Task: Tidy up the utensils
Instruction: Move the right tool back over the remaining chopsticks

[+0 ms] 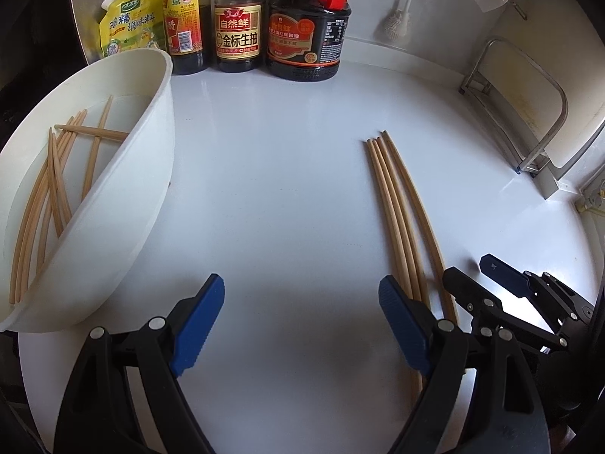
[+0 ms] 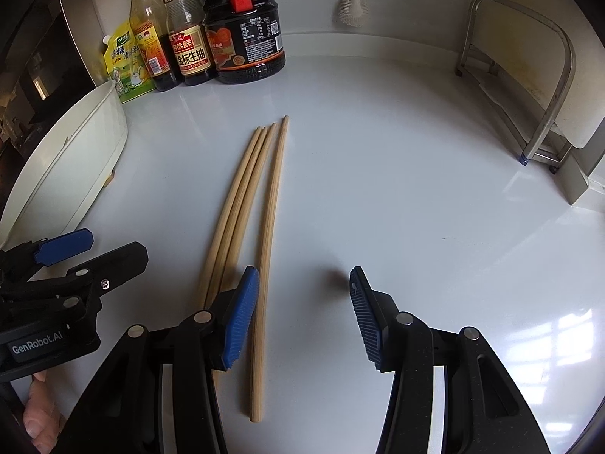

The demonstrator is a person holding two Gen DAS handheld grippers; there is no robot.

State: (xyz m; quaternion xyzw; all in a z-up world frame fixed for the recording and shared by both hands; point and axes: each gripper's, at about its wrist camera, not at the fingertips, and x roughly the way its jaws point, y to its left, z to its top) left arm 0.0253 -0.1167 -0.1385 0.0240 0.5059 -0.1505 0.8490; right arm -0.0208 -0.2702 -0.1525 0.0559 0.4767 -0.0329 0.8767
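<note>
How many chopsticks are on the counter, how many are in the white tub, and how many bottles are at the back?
Chopsticks on the counter: 4
Chopsticks in the white tub: about 8, they overlap
Sauce bottles: 3
Yellow seasoning pouch: 1
Total: about 16

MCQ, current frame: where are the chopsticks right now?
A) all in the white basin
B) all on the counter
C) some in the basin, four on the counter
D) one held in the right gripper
C: several chopsticks lie loose inside the white basin, and four chopsticks lie side by side on the counter; the left gripper and right gripper are both open and empty.
</note>
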